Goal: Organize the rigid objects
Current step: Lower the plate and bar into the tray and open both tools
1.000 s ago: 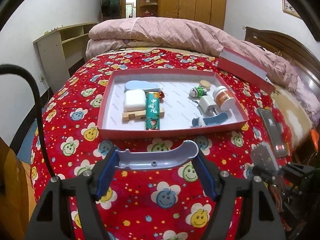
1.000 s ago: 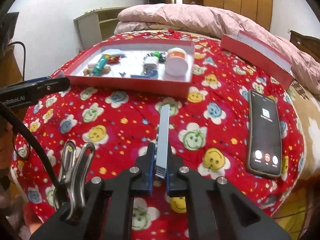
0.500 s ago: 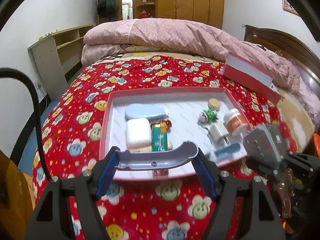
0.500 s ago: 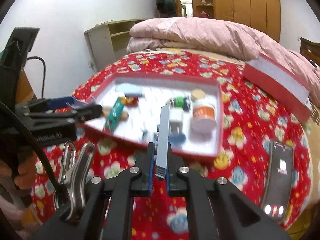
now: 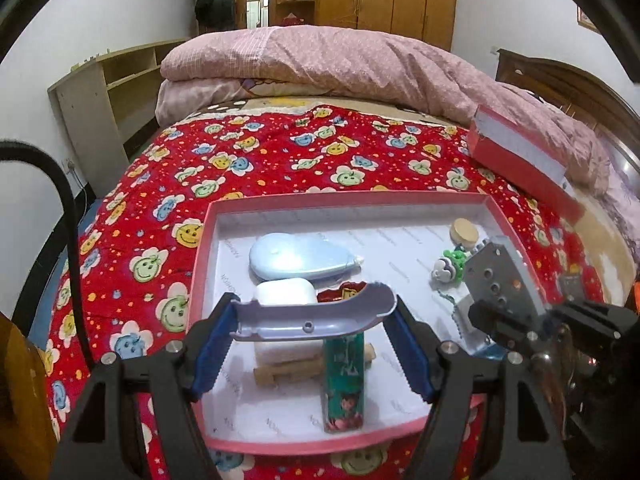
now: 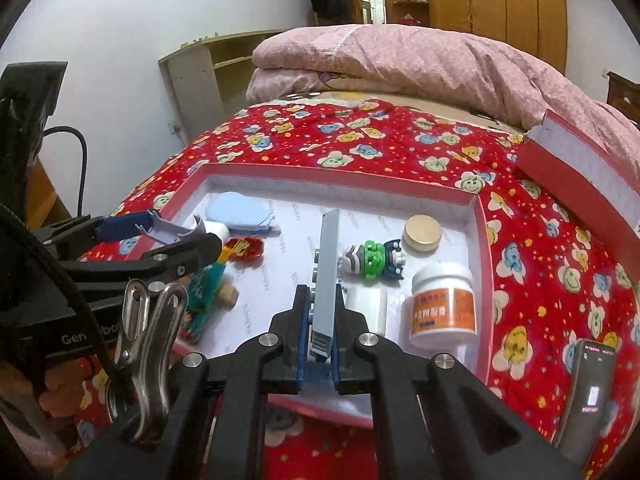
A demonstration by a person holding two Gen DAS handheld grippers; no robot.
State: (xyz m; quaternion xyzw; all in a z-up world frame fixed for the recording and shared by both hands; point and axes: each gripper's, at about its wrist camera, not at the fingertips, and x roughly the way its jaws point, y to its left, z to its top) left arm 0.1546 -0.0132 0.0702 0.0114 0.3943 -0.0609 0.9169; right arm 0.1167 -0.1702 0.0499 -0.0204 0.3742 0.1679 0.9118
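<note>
A red tray (image 5: 200,272) with a white floor lies on the flowered bedspread, below both grippers. My left gripper (image 5: 312,322) is shut on a curved grey plastic piece (image 5: 312,316), held crosswise over the tray's left half. My right gripper (image 6: 322,344) is shut on a flat grey plate (image 6: 327,272) with holes, edge-up above the tray's middle. Inside the tray lie a light blue case (image 5: 296,256), a white case (image 5: 286,292), a green lighter (image 5: 344,384), a wooden peg (image 5: 288,372), a green toy figure (image 6: 374,262), a round wooden lid (image 6: 422,232), a white charger (image 6: 366,308) and an orange-labelled jar (image 6: 442,306).
A phone (image 6: 588,392) with a lit screen lies right of the tray. A red box lid (image 5: 520,156) leans against the pink quilt (image 5: 360,64) at the back right. A shelf unit (image 5: 100,92) stands at the left wall. A metal clip (image 6: 148,328) hangs beside my right gripper.
Both grippers have moved forward across the bedspread with their pieces still held. They now hang over the tray instead of in front of it.
</note>
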